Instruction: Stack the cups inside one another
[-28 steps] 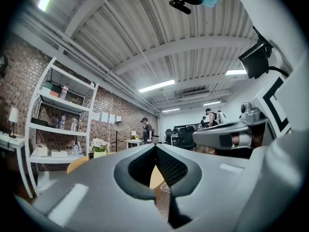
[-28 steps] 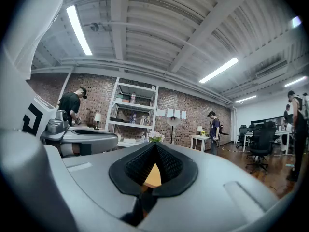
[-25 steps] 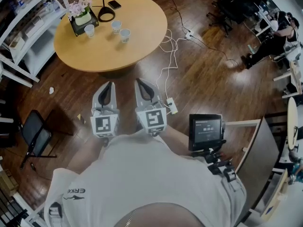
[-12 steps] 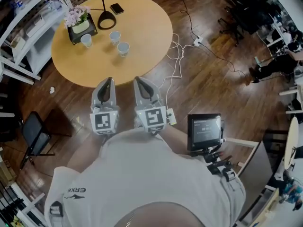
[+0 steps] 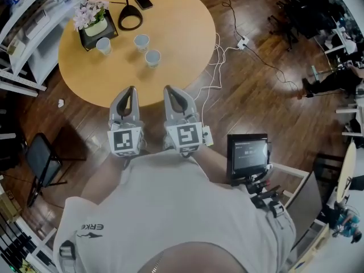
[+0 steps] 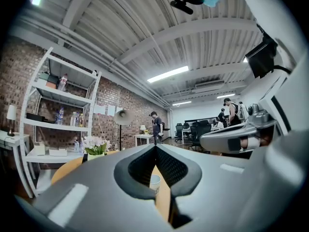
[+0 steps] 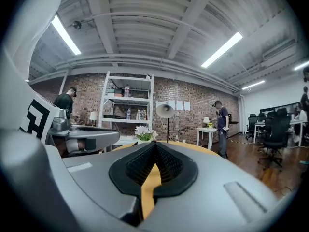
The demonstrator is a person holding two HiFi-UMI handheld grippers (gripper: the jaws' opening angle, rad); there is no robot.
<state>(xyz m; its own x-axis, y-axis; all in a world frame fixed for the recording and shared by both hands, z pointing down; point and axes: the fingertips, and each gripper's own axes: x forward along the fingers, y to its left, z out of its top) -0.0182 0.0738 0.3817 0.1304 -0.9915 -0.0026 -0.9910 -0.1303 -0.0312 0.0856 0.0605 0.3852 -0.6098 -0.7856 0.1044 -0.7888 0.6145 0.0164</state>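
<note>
The left claw (image 5: pixel 131 90) and right claw (image 5: pixel 168 89), both shut and empty, had drawn nearer the counter (image 5: pixel 182 33); three cups (image 5: pixel 141 42) stood unstacked.

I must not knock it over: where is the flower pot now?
In the head view, the flower pot stands at the round table's far left, beside the leftmost cup.

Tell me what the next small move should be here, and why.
Probably reach the right gripper forward over the table toward the nearest cup and open it. That cup stands apart from the middle cup and the left cup, so nothing is stacked. The right gripper and the left gripper are shut, empty, and only at the table's near edge.
</note>
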